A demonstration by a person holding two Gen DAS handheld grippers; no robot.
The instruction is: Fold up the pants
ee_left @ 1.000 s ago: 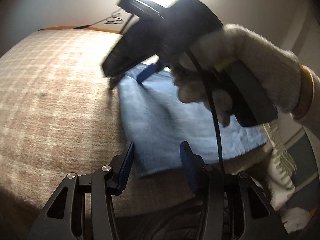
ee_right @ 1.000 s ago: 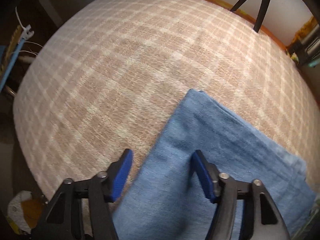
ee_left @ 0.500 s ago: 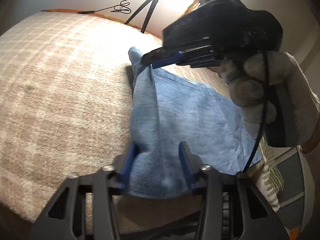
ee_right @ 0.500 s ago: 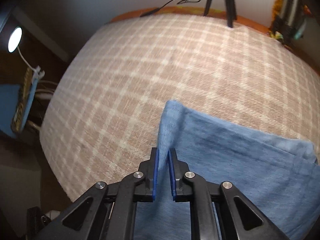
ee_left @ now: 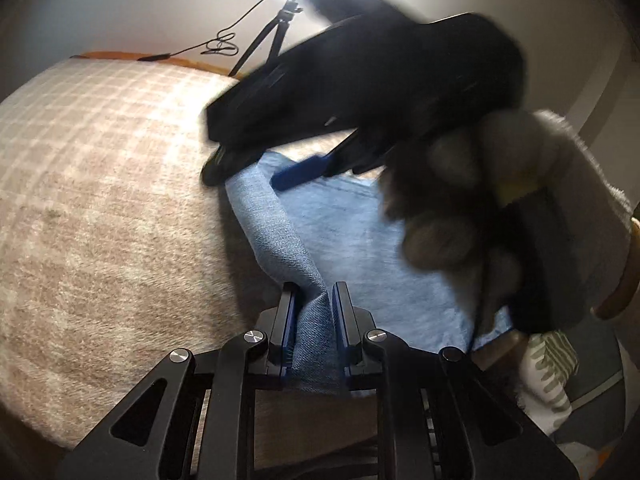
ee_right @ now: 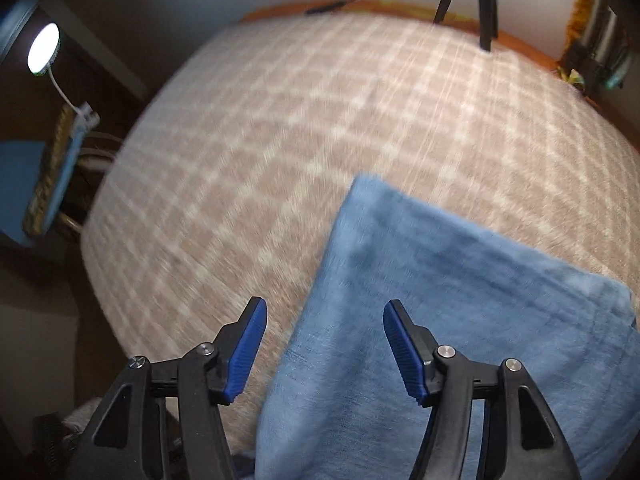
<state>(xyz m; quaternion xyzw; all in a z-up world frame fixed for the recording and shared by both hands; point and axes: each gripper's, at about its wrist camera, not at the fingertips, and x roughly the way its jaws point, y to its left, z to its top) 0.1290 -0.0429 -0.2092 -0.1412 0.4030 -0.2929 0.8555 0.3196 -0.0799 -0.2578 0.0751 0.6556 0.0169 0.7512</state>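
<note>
The folded blue pants (ee_right: 420, 320) are lying on the plaid bed cover (ee_right: 320, 120), filling the lower right of the right wrist view, with one corner pointing toward the centre of the frame. Their left edge is running diagonally down to the bottom border, and their right side is being cut off by the frame. A wide stretch of bare checked cover is opening out across the centre and left of that view, ending at a curved mattress edge on the left and an orange strip (ee_right: 400, 6) along the top.

The right gripper (ee_right: 324, 344) is hovering with its blue pads spread wide, holding nothing, the pants' left edge showing between them. The left gripper (ee_left: 314, 324) is pinching a raised ridge of denim (ee_left: 280, 232) between its nearly closed pads at the bottom centre of the left wrist view.

In that view the right gripper (ee_left: 288, 172) and the gloved right hand (ee_left: 500, 208) are blurring and covering most of the upper right, hiding much of the pants; only one blue pad is showing clearly. The right wrist view is smeared as well, so fabric seams are hard to read.

A tripod (ee_left: 276, 36) and a coiled cable (ee_left: 220, 44) are standing at the top centre, a round lamp (ee_right: 43, 47) is glowing in the upper left, and striped cloth (ee_left: 552, 364) is lying at the lower right.
</note>
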